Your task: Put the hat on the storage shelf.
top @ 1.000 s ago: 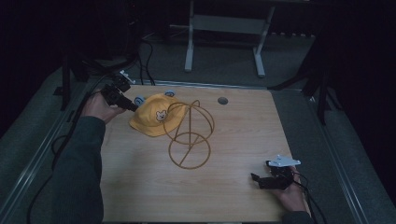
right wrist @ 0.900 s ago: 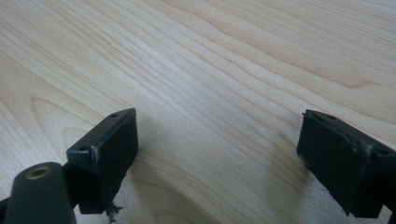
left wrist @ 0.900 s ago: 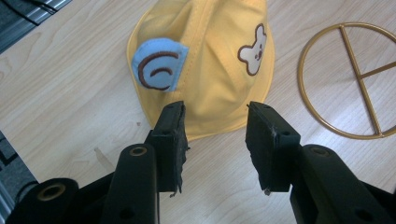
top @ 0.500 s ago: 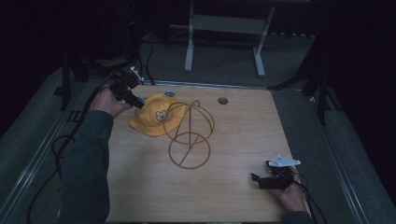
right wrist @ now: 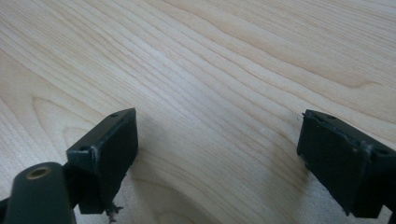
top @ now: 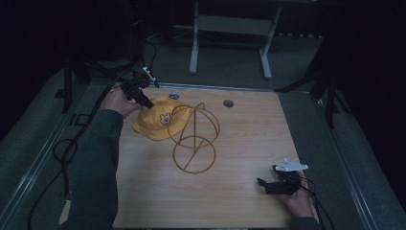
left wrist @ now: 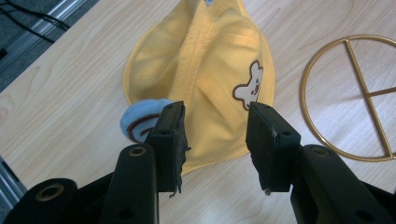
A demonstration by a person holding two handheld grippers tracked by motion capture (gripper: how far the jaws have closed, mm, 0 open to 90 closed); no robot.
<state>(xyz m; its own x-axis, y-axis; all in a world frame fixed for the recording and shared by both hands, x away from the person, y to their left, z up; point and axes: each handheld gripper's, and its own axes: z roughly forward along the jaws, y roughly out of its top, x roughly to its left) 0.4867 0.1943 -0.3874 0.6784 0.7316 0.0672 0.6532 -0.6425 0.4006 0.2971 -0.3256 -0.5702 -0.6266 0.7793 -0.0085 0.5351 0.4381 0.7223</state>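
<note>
Since the earlier frame, the left gripper (top: pixel 146 104) had been carried upward in the high view, jaws parted above the crumpled yellow cloth cap (left wrist: pixel 205 70), partly hiding a blue round patch (left wrist: pixel 140 120). At lower right, the right gripper (top: pixel 264 184) was seen open over the pale wooden table (right wrist: pixel 224 60). Only part of the gold wire hoop stand (left wrist: pixel 355 93) was shown, cut off at right.

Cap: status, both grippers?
Left gripper open, above cap, jaws clear of fabric. Right gripper open, low over bare table. Gold wire stand beside cap, overlaps brim in high view.
</note>
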